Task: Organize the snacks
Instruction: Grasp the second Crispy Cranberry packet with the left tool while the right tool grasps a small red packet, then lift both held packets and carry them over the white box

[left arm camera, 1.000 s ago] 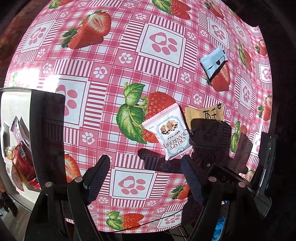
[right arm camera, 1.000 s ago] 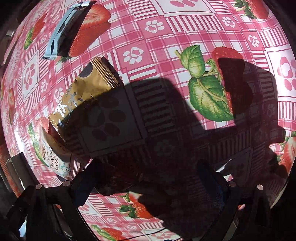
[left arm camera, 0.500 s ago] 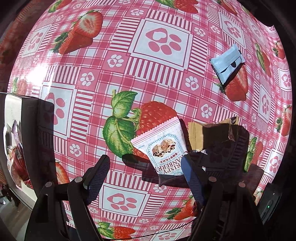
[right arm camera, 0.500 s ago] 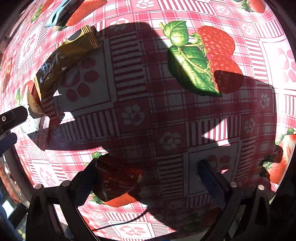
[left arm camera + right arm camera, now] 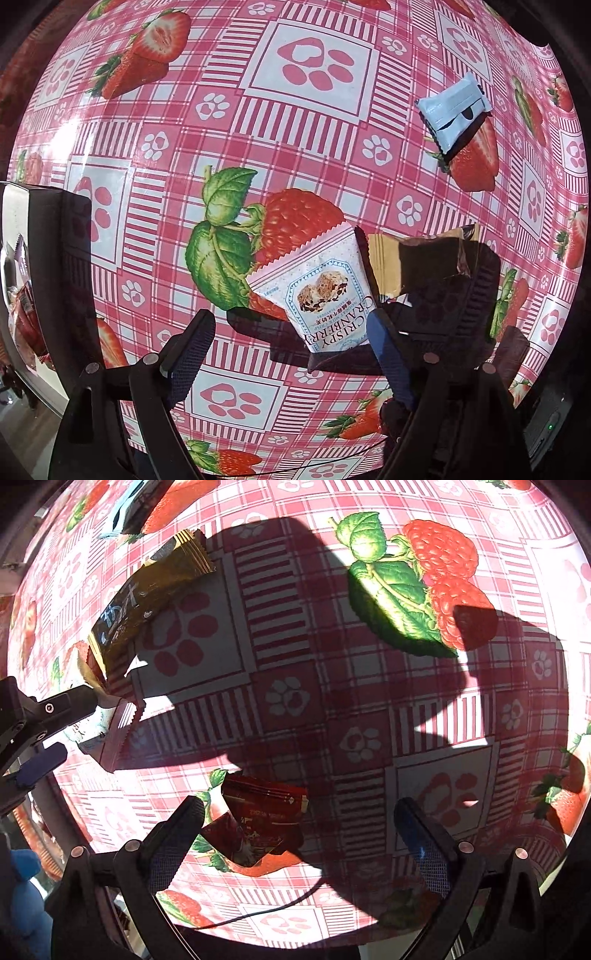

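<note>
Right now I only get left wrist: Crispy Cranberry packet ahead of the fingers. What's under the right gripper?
Observer: A dark red snack packet lies on the strawberry tablecloth between the right gripper's fingers, nearer its left finger.
Operator: Gripped?
Observer: No. The jaws are wide open, and the right finger stands well clear of the packet.
Operator: The gold packet is half in shadow here.
Observer: The right wrist view shows the gold packet's whole length, lying flat, with its far crimped end in the sun.

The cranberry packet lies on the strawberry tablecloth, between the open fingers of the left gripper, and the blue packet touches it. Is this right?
Not quite. In the left wrist view the blue packet lies far apart from the cranberry packet; the gold packet is its neighbour. The rest holds: tablecloth, open left gripper.
</note>
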`<action>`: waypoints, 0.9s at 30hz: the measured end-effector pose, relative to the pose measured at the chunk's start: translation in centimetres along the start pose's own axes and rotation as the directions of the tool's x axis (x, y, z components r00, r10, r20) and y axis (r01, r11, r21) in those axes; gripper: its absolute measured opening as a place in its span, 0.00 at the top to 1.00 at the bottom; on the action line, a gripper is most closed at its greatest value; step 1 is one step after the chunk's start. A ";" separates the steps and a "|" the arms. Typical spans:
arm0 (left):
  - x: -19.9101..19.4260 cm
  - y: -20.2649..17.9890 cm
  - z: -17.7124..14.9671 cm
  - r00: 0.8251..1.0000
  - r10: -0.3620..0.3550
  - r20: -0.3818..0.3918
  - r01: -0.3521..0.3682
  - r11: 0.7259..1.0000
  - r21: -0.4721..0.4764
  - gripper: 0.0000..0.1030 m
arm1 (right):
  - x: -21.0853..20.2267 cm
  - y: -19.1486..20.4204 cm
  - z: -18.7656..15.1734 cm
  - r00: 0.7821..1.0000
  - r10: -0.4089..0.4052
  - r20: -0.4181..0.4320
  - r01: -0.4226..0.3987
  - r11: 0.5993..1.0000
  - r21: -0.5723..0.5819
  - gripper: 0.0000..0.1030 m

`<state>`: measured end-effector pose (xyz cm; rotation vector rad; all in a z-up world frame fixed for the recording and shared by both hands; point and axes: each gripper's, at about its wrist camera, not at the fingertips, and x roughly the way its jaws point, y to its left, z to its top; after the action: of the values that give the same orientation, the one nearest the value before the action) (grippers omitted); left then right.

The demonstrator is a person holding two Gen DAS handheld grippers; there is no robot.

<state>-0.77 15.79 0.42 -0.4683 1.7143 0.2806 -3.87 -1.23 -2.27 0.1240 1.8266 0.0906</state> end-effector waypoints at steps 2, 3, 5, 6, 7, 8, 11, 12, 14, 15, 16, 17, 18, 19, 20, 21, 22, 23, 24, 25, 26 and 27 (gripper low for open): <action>0.3 -0.3 -0.3 1.000 -0.004 -0.005 0.004 1.000 0.001 0.15 | -0.4 -1.2 -1.1 0.998 0.065 0.003 -0.065 0.996 0.059 0.00; 0.4 -0.5 -0.4 1.000 0.001 -0.007 -0.001 1.000 0.010 0.15 | -0.4 -1.6 -1.4 0.995 0.104 0.000 -0.104 0.990 0.095 0.00; 0.8 -1.3 -0.7 1.000 0.013 -0.008 -0.013 0.999 0.040 0.15 | -0.2 -1.7 -1.7 0.990 0.137 -0.013 -0.134 0.981 0.137 0.00; 1.0 -1.8 -1.0 1.000 0.024 -0.015 -0.023 0.998 0.061 0.15 | 0.0 -1.3 -1.7 0.990 0.140 -0.019 -0.136 0.982 0.134 0.00; 1.4 -2.3 -1.2 0.999 0.035 -0.022 -0.033 0.996 0.079 0.15 | 0.2 -0.8 -1.9 0.991 0.135 -0.024 -0.131 0.985 0.116 0.09; 1.6 -2.6 -1.4 0.999 0.044 -0.024 -0.042 0.995 0.094 0.15 | 0.2 -0.6 -2.1 0.995 0.099 -0.025 -0.097 0.991 0.092 0.14; 2.2 -2.8 -2.2 0.998 0.055 -0.007 -0.054 0.991 0.119 0.23 | -0.6 0.7 -2.9 0.999 0.039 0.004 -0.039 0.999 0.037 0.49; 2.1 -2.9 -2.7 0.998 0.061 0.011 -0.062 0.989 0.132 0.28 | -0.9 0.8 -3.1 0.999 0.038 0.018 -0.038 0.999 0.023 0.62; 1.6 -3.4 -3.4 0.997 0.061 0.049 -0.069 0.980 0.186 0.45 | -1.0 0.8 -3.5 0.997 0.076 0.009 -0.076 0.997 0.001 0.72; 1.4 -3.8 -3.7 0.997 0.053 0.062 -0.066 0.972 0.227 0.68 | -1.2 0.8 -3.7 0.997 0.081 0.011 -0.081 0.997 -0.008 0.72; 1.2 -3.9 -3.9 0.997 0.047 0.056 -0.060 0.963 0.264 0.89 | -1.2 0.9 -3.8 0.995 0.099 0.019 -0.099 0.995 -0.014 0.72; 1.1 -4.0 -4.1 0.997 0.044 0.057 -0.058 0.955 0.291 0.90 | -1.4 0.7 -4.1 0.991 0.134 0.029 -0.134 0.991 -0.020 0.72; 0.7 -3.9 -4.5 0.996 0.041 0.075 -0.063 0.947 0.314 0.90 | -2.2 0.1 -3.5 0.986 0.165 0.038 -0.164 0.986 -0.030 0.72; 0.2 -3.9 -5.0 0.994 0.042 0.098 -0.073 0.938 0.338 0.89 | -2.9 0.2 -3.6 0.982 0.181 0.050 -0.178 0.983 -0.048 0.72; -0.3 -3.8 -5.4 0.992 0.041 0.120 -0.082 0.929 0.362 0.89 | -3.4 0.3 -4.0 0.980 0.188 0.063 -0.184 0.980 -0.071 0.72; -0.8 -3.7 -5.9 0.989 0.042 0.140 -0.094 0.918 0.385 0.90 | -3.9 0.5 -4.4 0.980 0.187 0.074 -0.179 0.979 -0.096 0.72; -1.5 -3.8 -6.5 0.986 0.040 0.162 -0.103 0.908 0.406 0.90 | -4.2 0.6 -4.8 0.980 0.184 0.081 -0.174 0.978 -0.115 0.72; -2.0 -3.7 -6.9 0.983 0.034 0.178 -0.107 0.900 0.422 0.90 | -4.6 0.7 -5.1 0.979 0.184 0.084 -0.172 0.977 -0.129 0.72; -2.6 -3.5 -7.4 0.981 0.026 0.190 -0.108 0.894 0.434 0.89 | -4.9 0.6 -5.5 0.978 0.188 0.085 -0.176 0.975 -0.137 0.72; -3.0 -3.3 -7.8 0.981 0.016 0.193 -0.100 0.893 0.438 0.89 | -5.0 0.7 -5.7 0.977 0.194 0.085 -0.181 0.974 -0.138 0.72; -3.3 -3.2 -8.1 0.983 0.006 0.184 -0.086 0.898 0.431 0.89 | -5.3 0.4 -6.1 0.977 0.199 0.084 -0.186 0.973 -0.136 0.72; -3.5 -2.6 -8.2 0.984 0.005 0.178 -0.079 0.908 0.412 0.89 | -5.6 -0.1 -6.2 0.976 0.201 0.084 -0.190 0.973 -0.131 0.72</action>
<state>-6.32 10.41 5.66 -0.0859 1.5581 -0.0217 -8.43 -2.00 4.67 0.2183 1.7035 0.3301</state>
